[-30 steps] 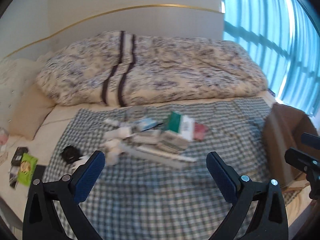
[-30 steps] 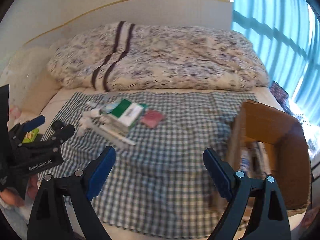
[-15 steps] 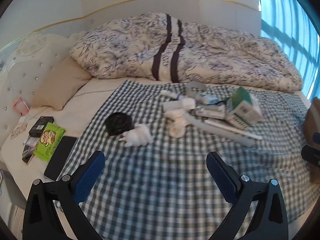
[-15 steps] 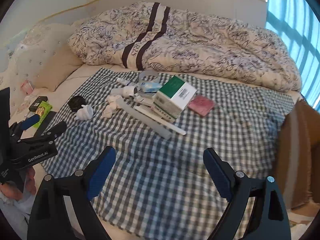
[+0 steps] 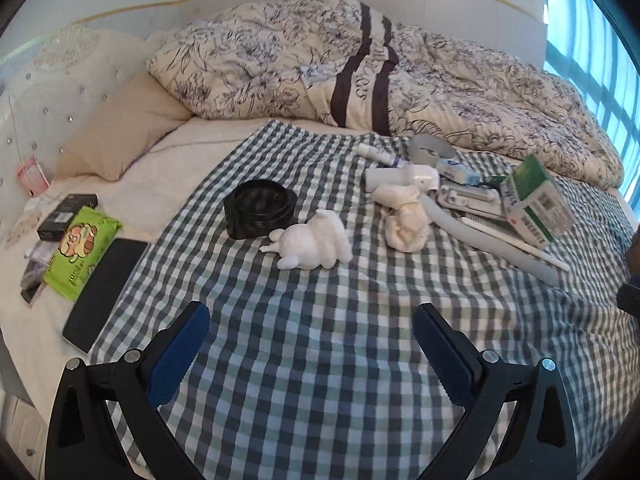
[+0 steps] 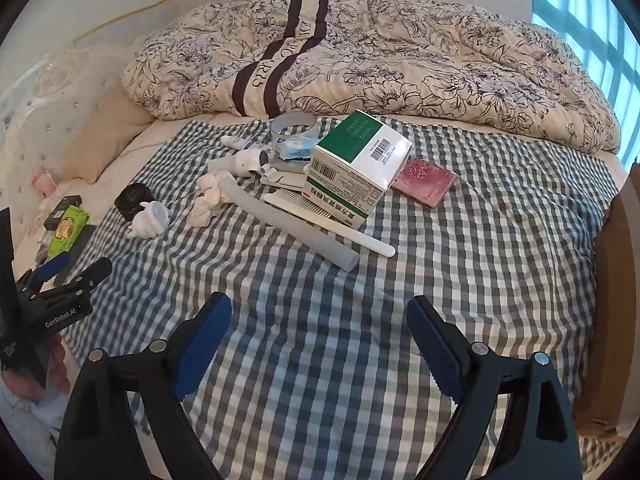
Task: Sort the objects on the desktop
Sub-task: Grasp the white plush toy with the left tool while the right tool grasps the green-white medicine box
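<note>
Left gripper (image 5: 308, 350): jaws spread, nothing held
Right gripper (image 6: 320, 338): jaws spread wide, nothing held
Green-and-white box (image 6: 356, 168): tilted atop clutter, seen ahead of right gripper
White figurine (image 5: 312, 246): lying beside black round case (image 5: 258, 214), ahead of left gripper
Checked cloth (image 5: 320, 360): spread beneath both

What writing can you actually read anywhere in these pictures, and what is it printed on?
"GenRobot.AI": on the left gripper, in the right wrist view.
"20": on the green packet; its other print is too small to read.
Dark stripes of the duvet: large capitals, partly folded, ending in about "RTS"; not fully readable.
Green-and-white box: barcodes and printed characters, too small to read.
Blue-and-white packet: print blurred.
</note>
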Demonstrator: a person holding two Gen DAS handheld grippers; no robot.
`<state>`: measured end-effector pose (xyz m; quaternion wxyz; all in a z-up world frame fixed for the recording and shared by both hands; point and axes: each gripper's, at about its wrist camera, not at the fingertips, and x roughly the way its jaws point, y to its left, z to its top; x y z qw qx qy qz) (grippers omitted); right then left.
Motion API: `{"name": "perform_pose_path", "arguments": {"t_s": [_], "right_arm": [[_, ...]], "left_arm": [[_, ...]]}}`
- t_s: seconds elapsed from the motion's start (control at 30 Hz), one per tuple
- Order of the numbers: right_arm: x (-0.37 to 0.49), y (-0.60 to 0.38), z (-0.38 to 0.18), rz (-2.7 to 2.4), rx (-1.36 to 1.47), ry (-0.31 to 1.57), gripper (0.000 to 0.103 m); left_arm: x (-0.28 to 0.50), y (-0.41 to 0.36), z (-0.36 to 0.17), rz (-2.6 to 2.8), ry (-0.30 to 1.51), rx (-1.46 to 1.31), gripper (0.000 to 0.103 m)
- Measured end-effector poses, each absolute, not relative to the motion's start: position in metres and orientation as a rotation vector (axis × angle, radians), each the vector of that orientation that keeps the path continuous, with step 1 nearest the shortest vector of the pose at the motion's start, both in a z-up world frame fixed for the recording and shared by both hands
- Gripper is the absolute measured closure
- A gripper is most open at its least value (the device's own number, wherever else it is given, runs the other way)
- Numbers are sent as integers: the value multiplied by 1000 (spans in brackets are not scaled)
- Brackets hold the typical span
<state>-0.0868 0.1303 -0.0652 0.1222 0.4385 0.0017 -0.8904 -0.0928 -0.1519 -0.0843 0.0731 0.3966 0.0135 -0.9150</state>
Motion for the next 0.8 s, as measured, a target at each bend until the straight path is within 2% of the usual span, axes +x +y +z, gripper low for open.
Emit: {"name": "perform_pose_path", "arguments": {"t_s": [0.27, 0.8], "right_arm": [[-102, 124, -75, -2584, 1286, 23, 14], [-150, 162, -119, -2619, 1429, 5, 14]], "left_arm": [[-130, -164, -102, -2707, 131, 1222, 0], [-201, -168, -151, -2580, 172, 1321, 0]]}}
